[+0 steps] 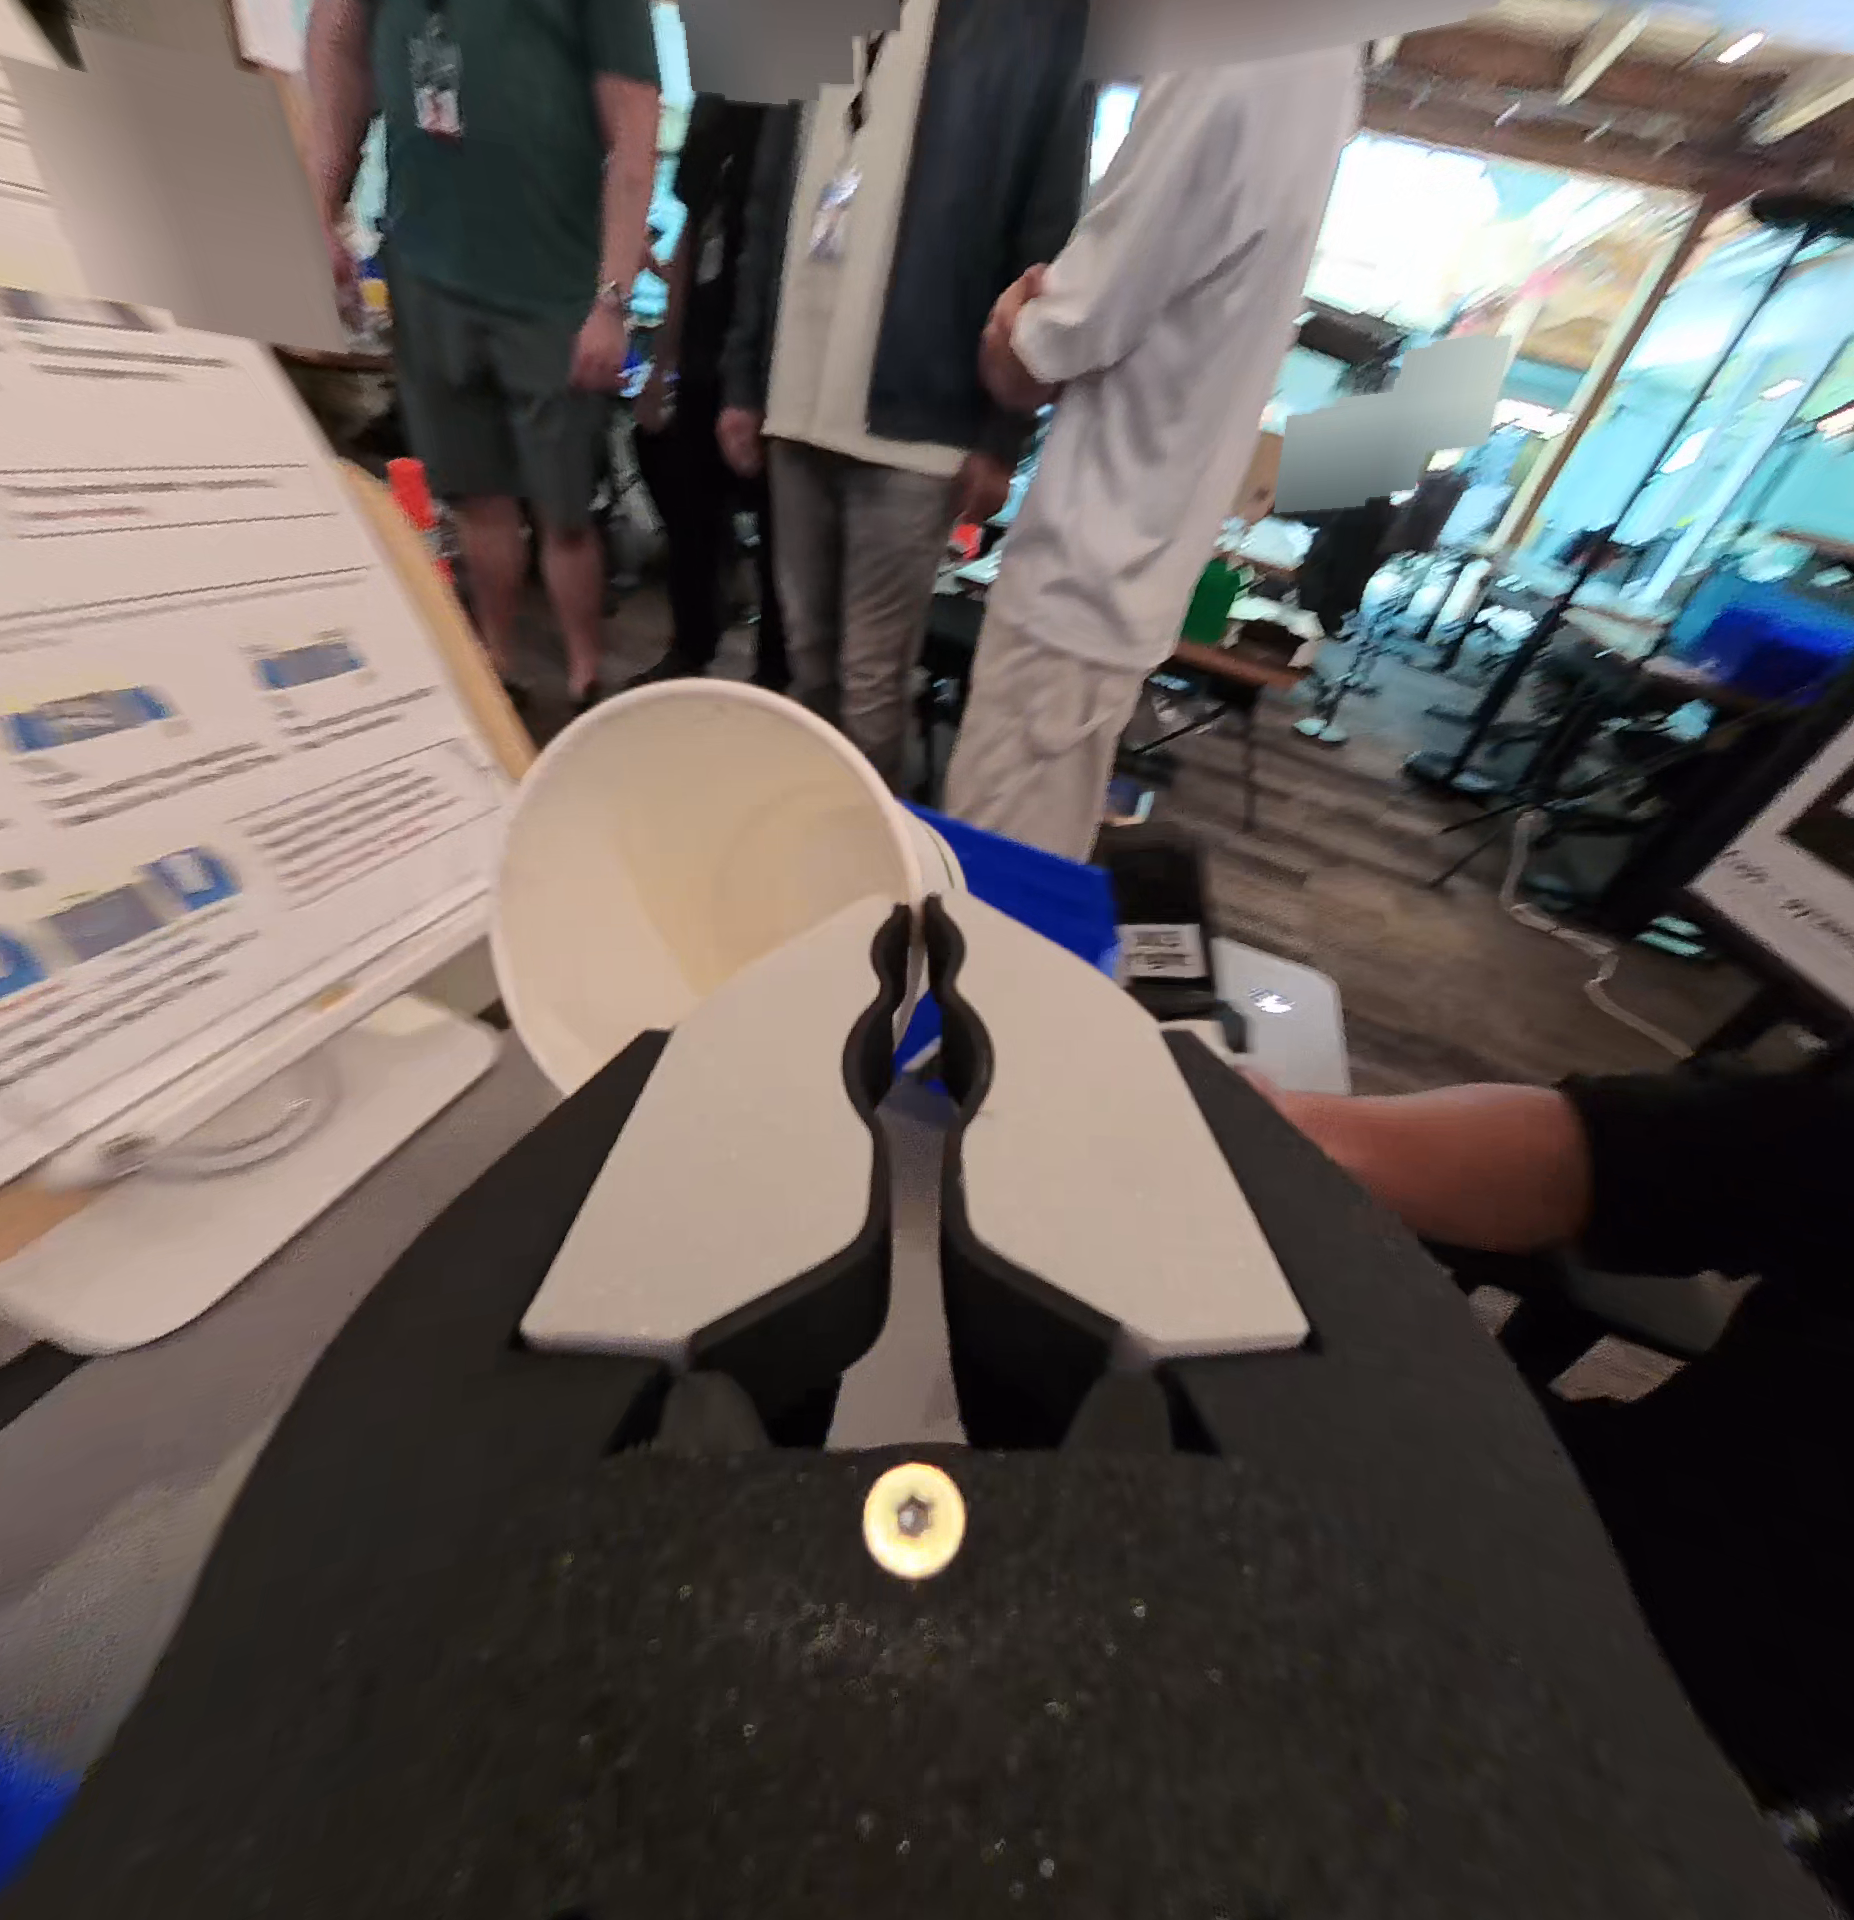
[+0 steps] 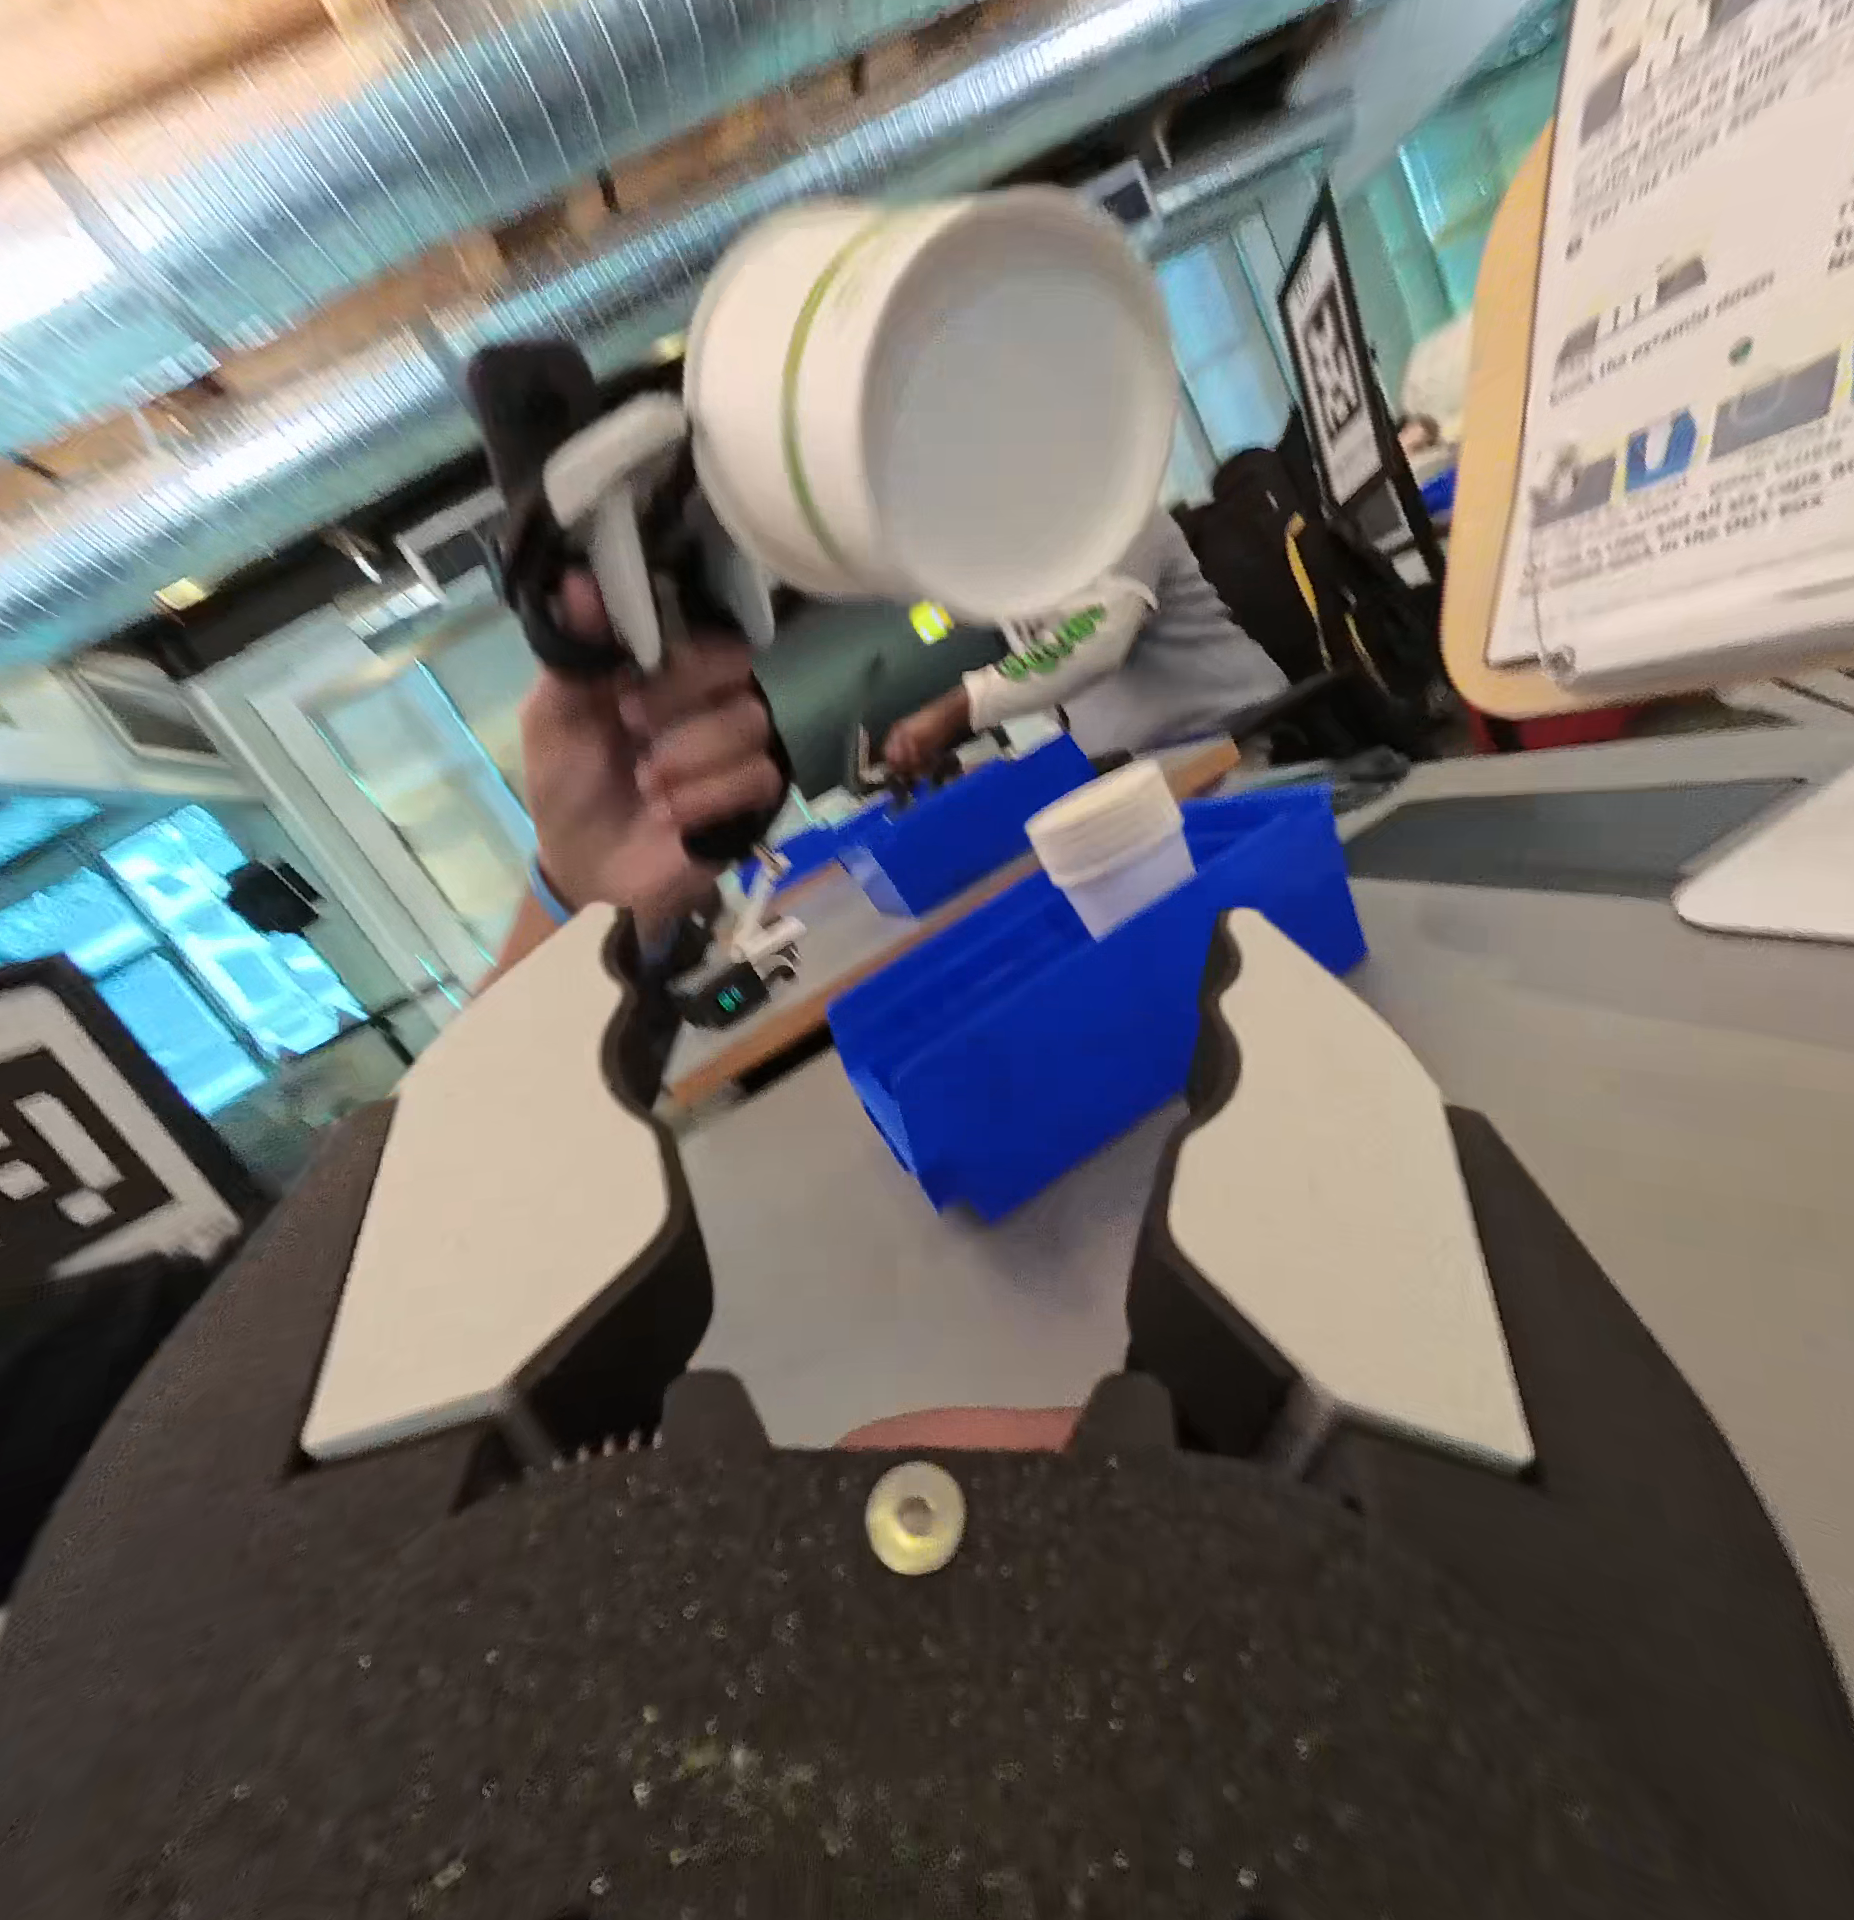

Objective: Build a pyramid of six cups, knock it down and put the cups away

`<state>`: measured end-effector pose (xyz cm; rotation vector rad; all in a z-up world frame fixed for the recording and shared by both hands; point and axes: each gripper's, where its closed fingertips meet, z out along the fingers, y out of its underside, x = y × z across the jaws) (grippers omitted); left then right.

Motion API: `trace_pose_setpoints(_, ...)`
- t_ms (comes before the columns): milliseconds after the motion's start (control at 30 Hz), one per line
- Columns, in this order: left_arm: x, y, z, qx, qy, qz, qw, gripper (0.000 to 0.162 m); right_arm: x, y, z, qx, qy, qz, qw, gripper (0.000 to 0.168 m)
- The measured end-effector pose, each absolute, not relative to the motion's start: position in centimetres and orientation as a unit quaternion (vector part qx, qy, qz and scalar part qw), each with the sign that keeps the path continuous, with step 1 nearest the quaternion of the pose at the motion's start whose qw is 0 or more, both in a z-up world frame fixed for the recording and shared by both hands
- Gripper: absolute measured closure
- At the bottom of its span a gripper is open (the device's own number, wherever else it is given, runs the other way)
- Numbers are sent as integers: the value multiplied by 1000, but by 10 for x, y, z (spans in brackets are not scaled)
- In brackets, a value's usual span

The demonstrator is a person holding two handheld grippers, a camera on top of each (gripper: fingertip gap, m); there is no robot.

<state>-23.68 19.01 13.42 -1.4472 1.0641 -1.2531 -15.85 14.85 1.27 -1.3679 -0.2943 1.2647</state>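
While its jaws pinch the rim of a white paper cup (image 1: 684, 862), the left hand-held gripper (image 1: 918, 925) holds that cup tilted in the air above the grey worktop (image 2: 1588, 1091), its mouth turned toward the left wrist camera. The right hand-held gripper (image 2: 918, 997) hovers with jaws spread wide and nothing between them, facing a blue bin (image 2: 1068, 1049) near the worktop's far edge, where a stack of white cups (image 2: 1110, 842) stands upside down, partly blurred.
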Motion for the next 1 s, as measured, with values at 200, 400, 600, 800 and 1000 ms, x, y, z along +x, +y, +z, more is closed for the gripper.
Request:
trace_pose_setpoints(200, -192, 148, 111, -553, 439, -563, 431, 160, -135, 151, 45, -533, -137, 582, 599, 55)
trace_pose_setpoints(400, -173, 128, 86, -543, 438, -590, 406, 160, -126, 147, 30, -563, -155, 566, 582, 87)
trace_pose_setpoints(600, -174, 129, 65, -576, 428, -566, 407, 145, -115, 149, 21, -585, -136, 555, 576, 88)
trace_pose_setpoints(800, -214, 111, -26, -697, 386, -449, 404, 93, -74, 170, 41, -691, -196, 361, 595, 88)
trace_pose_setpoints(1000, -242, 67, -112, -765, 346, -395, 373, 97, -46, 223, -7, -839, -375, 44, 391, 87)
